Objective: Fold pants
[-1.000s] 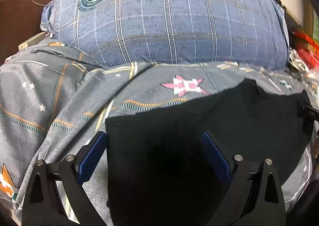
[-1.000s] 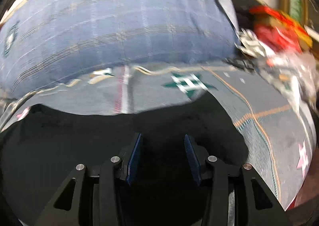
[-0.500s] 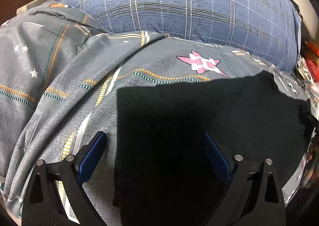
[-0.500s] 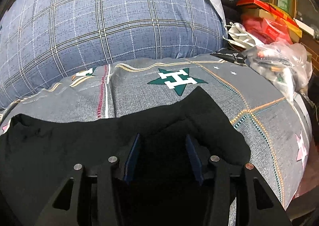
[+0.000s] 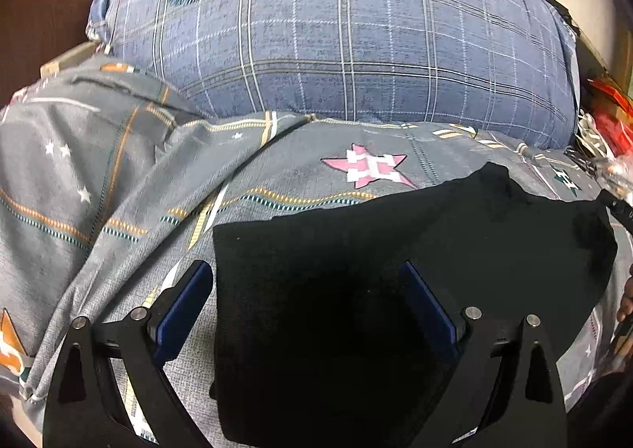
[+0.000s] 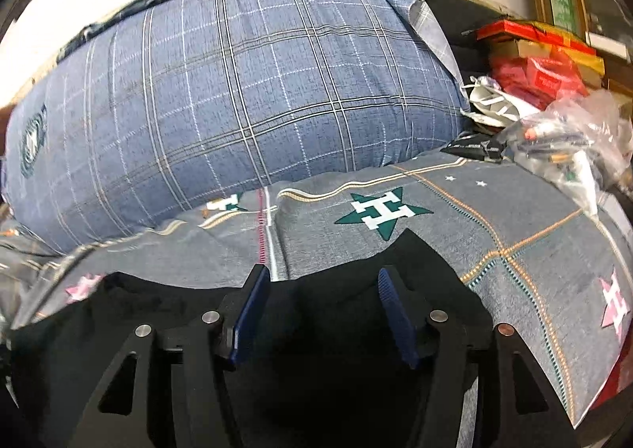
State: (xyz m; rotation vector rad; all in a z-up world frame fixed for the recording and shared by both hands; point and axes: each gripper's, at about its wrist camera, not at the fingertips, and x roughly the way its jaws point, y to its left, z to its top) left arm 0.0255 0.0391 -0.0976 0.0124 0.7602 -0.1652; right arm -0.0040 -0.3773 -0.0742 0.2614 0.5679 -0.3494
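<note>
The black pants [image 5: 395, 250] lie folded flat on the grey patterned bedsheet [image 5: 118, 210]. My left gripper [image 5: 306, 289] is open wide above the pants' left part, its blue pads either side of the folded edge, holding nothing. In the right wrist view the pants [image 6: 118, 321] spread to the left and under the fingers. My right gripper [image 6: 322, 301] is open over the pants' right end, with no cloth between its pads.
A big blue checked pillow [image 5: 336, 32] lies across the bed behind the pants; it also fills the right wrist view [image 6: 237, 92]. Red boxes [image 6: 542, 60] and a clear plastic bag [image 6: 573, 139] crowd the right side. A brown headboard [image 5: 39, 12] stands at far left.
Both grippers have drawn back and tilted up from the pants. My right gripper's jaws have opened wider. The pants lie still.
</note>
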